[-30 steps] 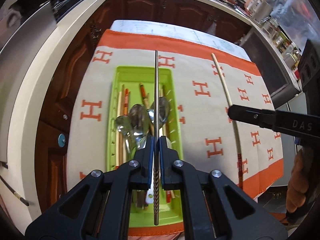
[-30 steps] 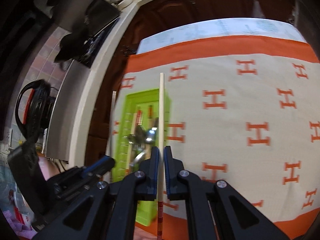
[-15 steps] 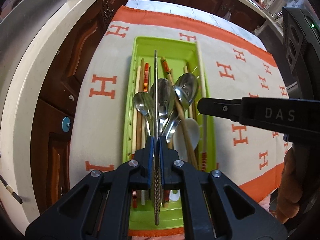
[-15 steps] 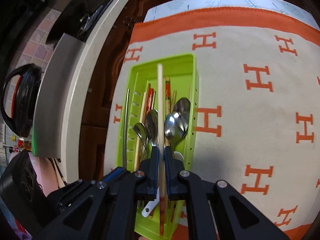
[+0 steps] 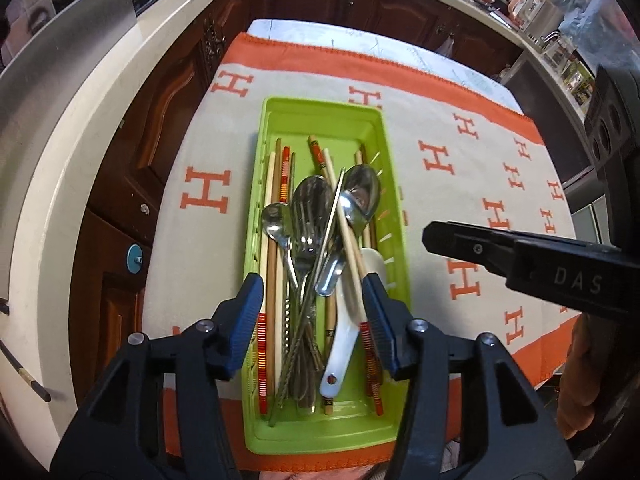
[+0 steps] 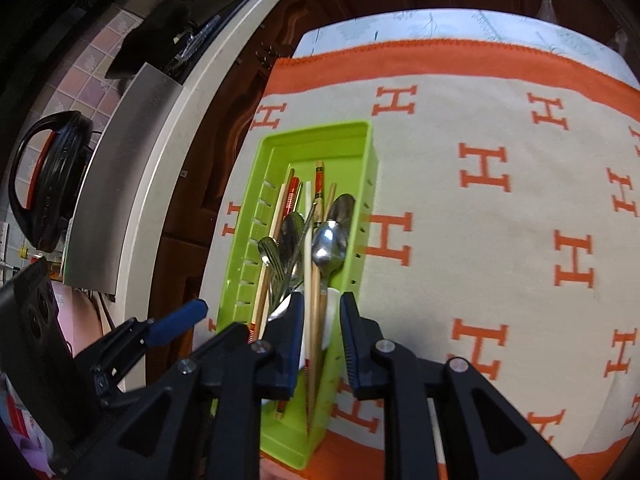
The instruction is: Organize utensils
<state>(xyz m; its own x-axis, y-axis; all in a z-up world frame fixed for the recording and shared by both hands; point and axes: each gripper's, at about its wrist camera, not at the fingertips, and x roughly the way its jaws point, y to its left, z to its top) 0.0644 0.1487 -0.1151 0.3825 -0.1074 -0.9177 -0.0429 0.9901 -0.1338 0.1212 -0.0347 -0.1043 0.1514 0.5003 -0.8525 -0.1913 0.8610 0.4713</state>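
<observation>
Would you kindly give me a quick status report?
Left gripper open, right gripper open, both empty. Utensils in green tray. Nothing in the way.

Both grippers opened, chopsticks dropped.

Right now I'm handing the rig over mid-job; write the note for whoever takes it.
Left tongs: open, empty, above the green tray.
Right tongs: open, empty, over the tray's near end.
Tray holds chopsticks, metal spoons and a white spoon, loosely piled and crossing.
No utensils visible on the cloth.
Left: possibly straightening the pile.
</observation>
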